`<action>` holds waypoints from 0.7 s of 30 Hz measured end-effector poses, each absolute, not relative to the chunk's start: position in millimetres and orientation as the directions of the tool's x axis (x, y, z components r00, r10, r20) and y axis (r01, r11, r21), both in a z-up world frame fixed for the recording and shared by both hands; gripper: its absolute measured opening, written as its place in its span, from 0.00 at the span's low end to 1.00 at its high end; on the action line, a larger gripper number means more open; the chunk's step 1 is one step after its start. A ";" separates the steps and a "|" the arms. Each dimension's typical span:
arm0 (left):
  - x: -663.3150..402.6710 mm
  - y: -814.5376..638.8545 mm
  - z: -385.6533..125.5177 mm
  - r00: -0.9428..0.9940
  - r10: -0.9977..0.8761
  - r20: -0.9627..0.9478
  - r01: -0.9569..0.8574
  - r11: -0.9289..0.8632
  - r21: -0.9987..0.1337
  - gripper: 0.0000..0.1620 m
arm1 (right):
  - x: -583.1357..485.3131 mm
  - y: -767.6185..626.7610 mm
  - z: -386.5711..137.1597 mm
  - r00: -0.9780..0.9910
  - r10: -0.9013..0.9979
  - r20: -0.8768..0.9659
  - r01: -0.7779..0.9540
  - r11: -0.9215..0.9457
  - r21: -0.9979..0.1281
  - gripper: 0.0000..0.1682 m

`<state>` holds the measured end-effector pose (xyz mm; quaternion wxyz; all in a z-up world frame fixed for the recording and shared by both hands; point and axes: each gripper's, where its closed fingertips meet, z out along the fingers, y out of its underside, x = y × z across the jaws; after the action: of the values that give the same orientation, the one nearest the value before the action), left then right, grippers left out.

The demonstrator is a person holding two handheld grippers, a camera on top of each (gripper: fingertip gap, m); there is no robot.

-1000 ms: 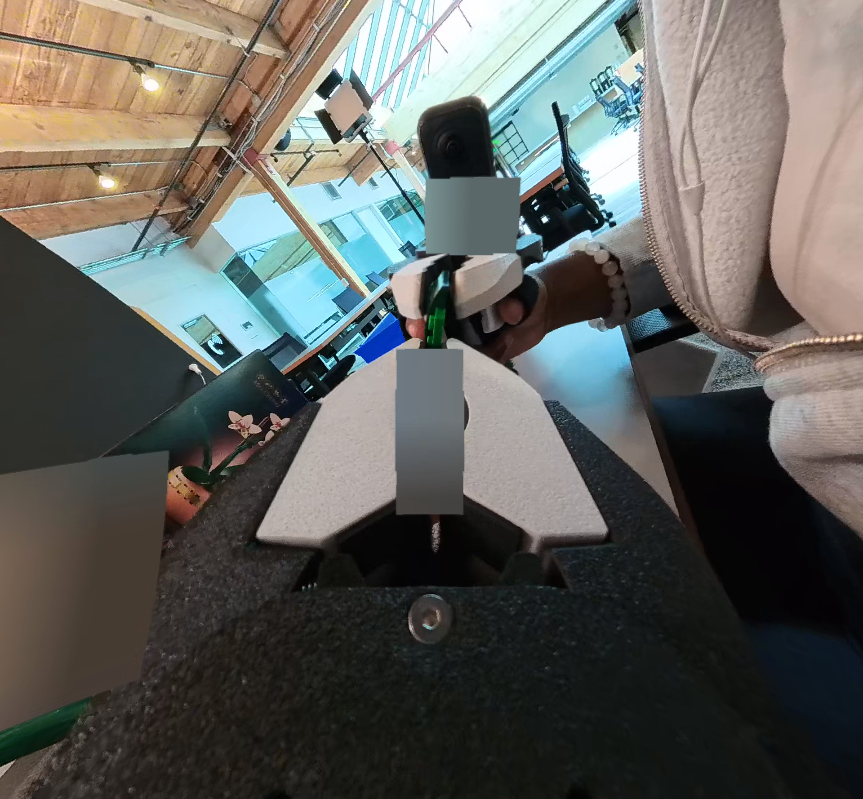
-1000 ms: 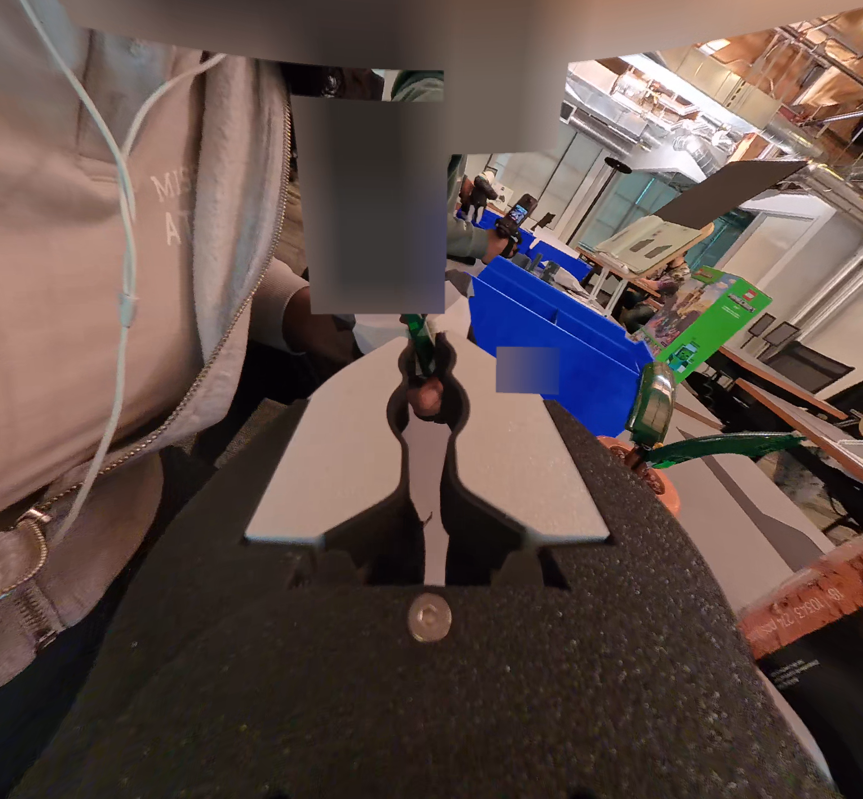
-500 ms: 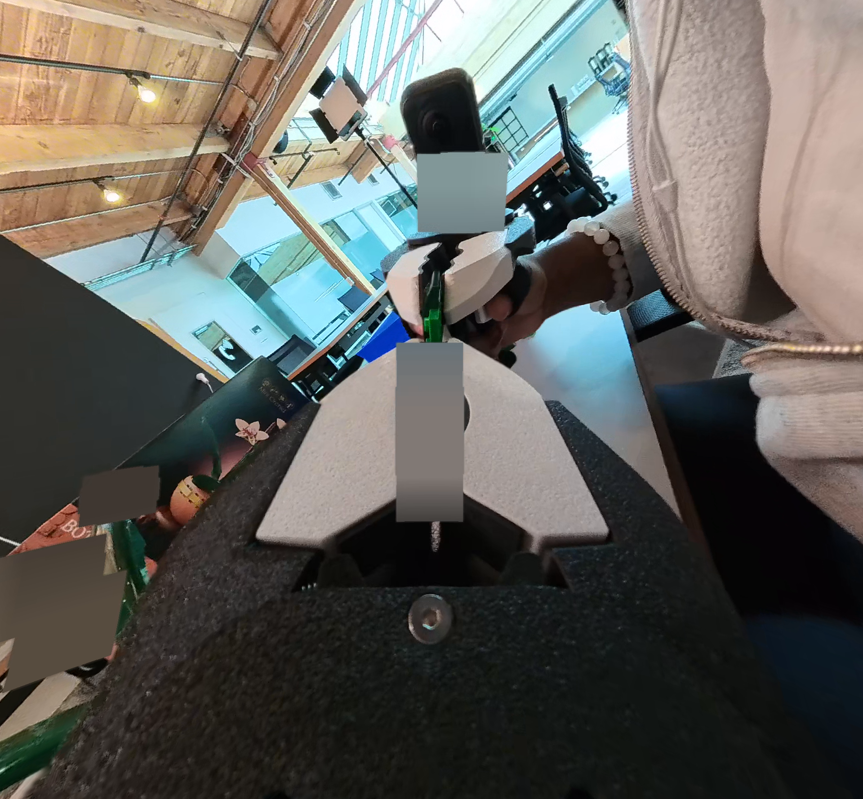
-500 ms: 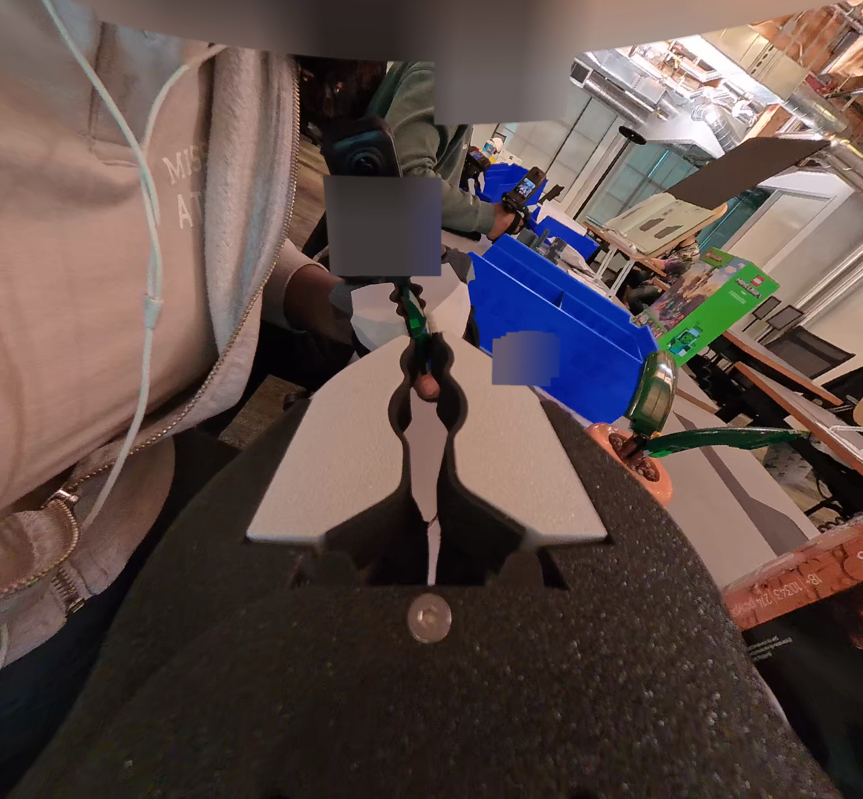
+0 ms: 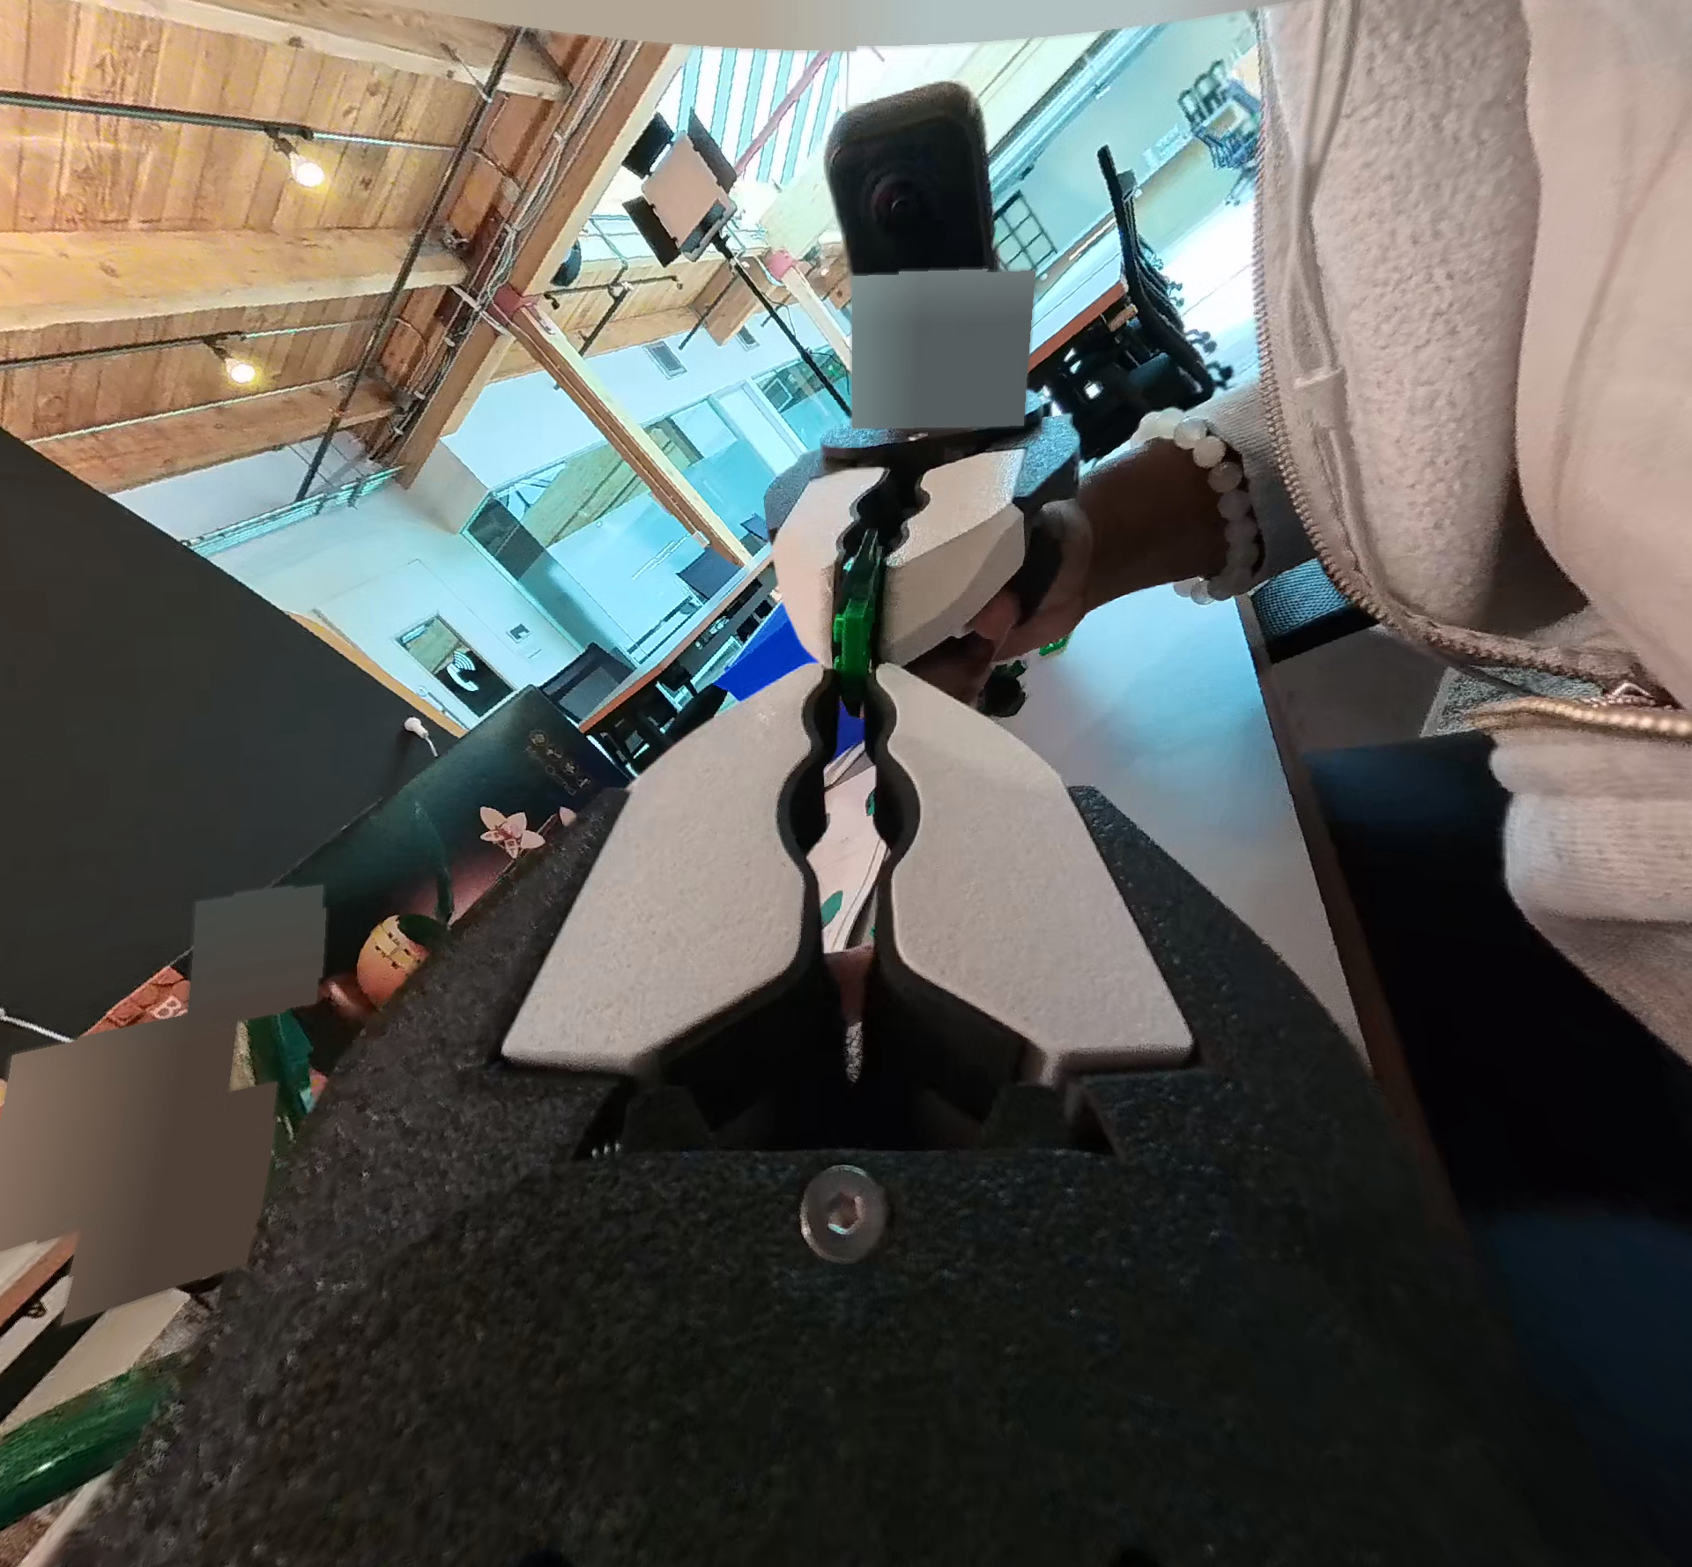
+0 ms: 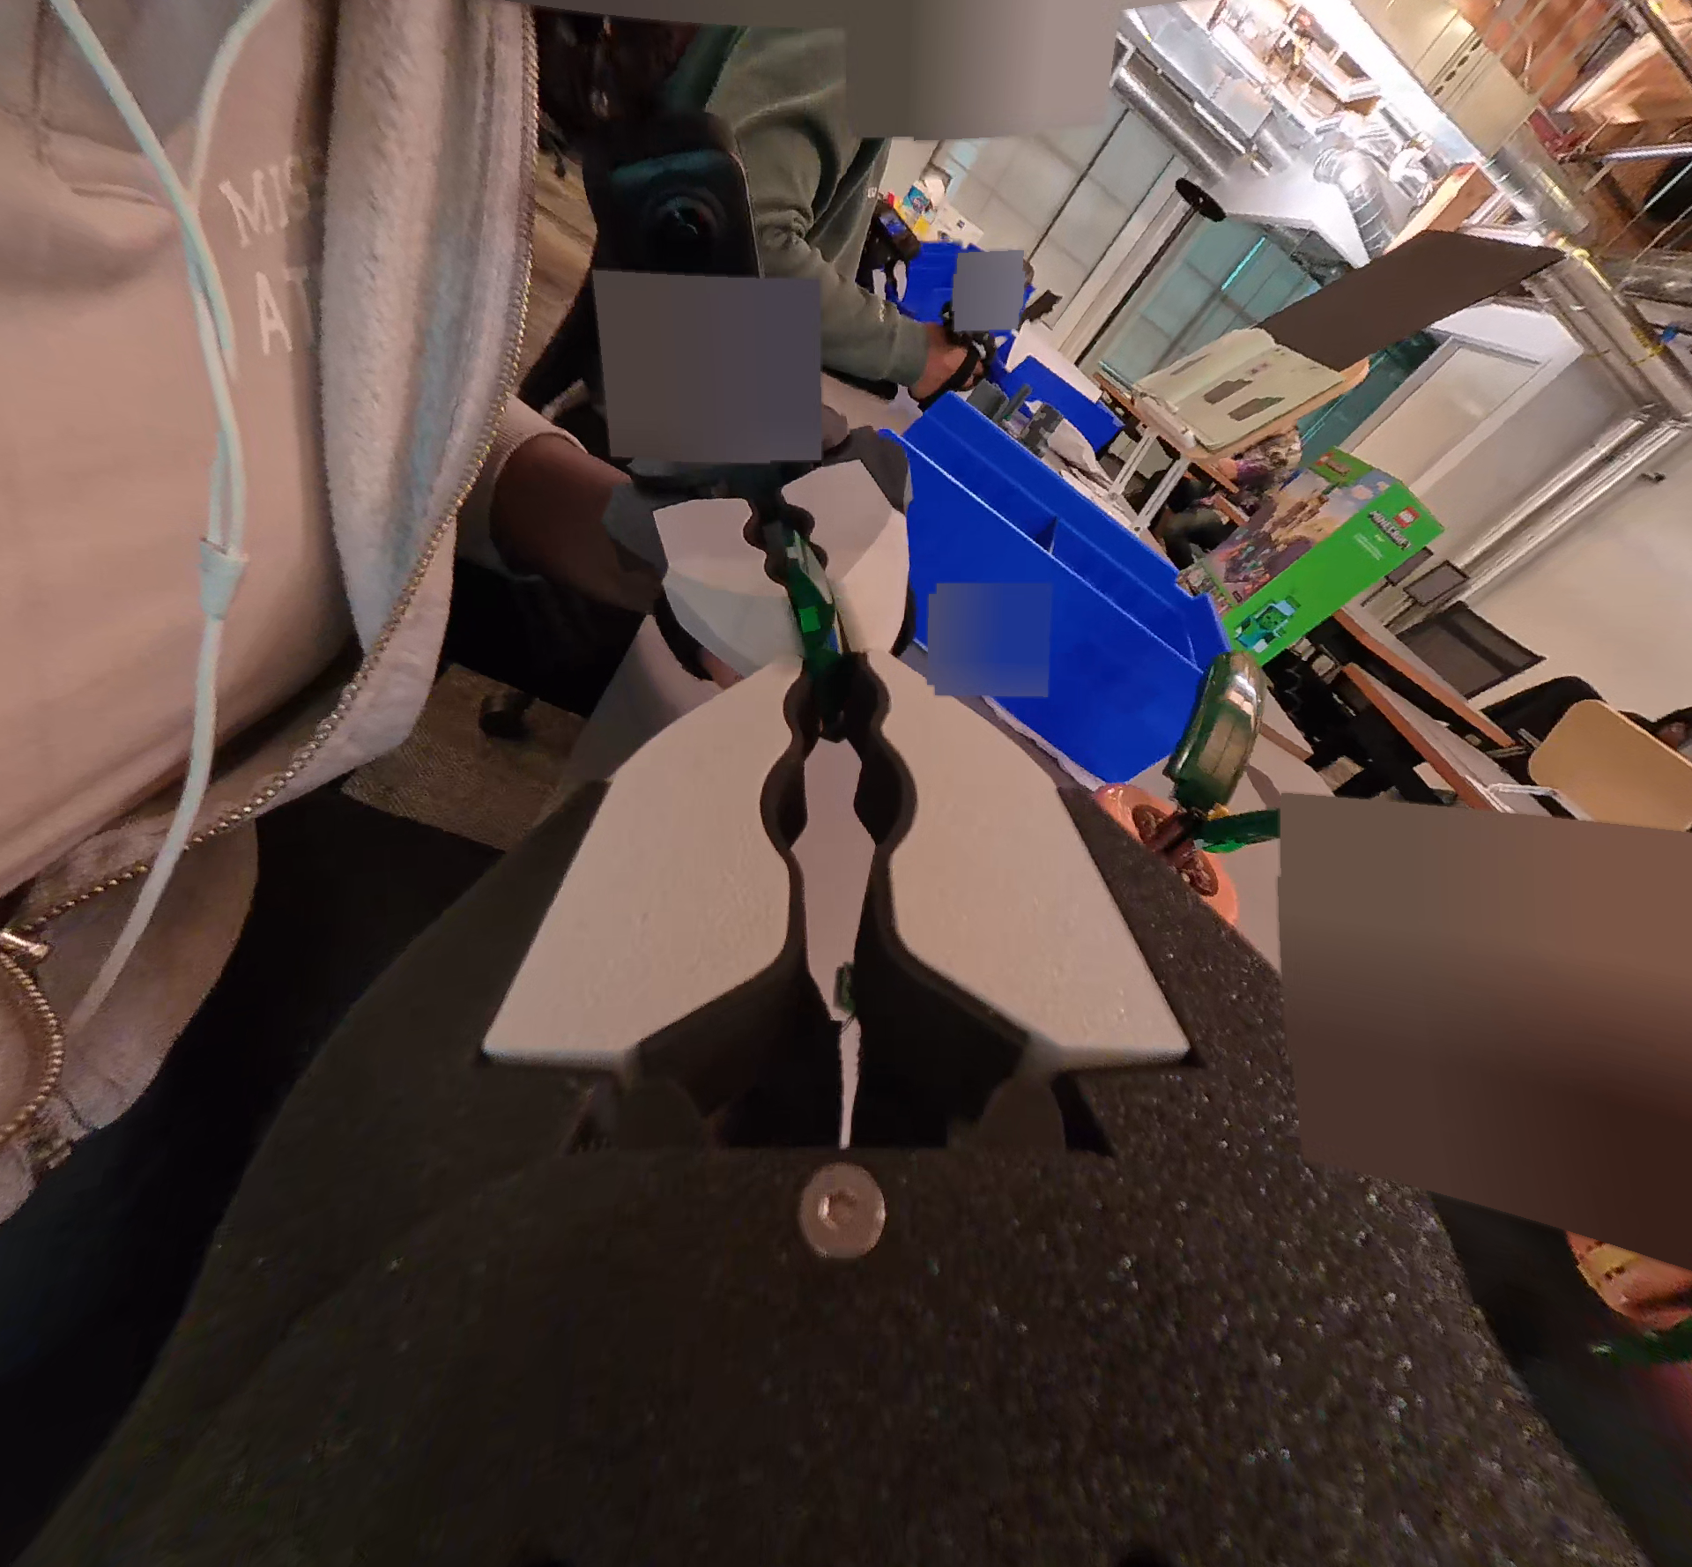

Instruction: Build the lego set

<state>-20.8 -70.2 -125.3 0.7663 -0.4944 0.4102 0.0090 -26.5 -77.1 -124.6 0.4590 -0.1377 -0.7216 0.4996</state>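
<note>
Both wrist views face each other closely.

blue bin [image 6: 1053, 598] close behind grippers, person's torso [image 6: 229, 424] blocking one side

green lego piece [image 5: 855, 626], blue bin [image 6: 1035, 571]

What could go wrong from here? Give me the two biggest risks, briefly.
1. The left gripper and right gripper both appear to pinch the thin green lego piece with only their tips, in mid-air close to the person's chest. A slip would likely drop it.
2. The two grippers meet almost tip to tip, so any twist between them could bend the piece or pop it loose.
</note>
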 end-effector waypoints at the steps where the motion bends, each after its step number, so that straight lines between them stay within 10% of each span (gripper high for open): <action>1: -21.6 -69.5 -126.6 0.663 -0.393 -0.637 -0.422 0.507 -0.752 0.02 | -27.9 -75.8 -125.8 -0.534 0.656 0.534 -0.249 0.481 -0.840 0.03; 21: -22.5 -63.2 -129.2 0.723 -0.480 -0.496 -0.285 0.446 -0.848 0.04 | -30.9 -71.9 -123.3 -0.464 0.736 0.492 -0.243 0.428 -0.870 0.03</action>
<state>-22.5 -63.2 -129.2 0.7674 -0.5222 0.3665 -0.0635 -30.9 -71.9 -123.3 0.4857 -0.1784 -0.6915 0.5041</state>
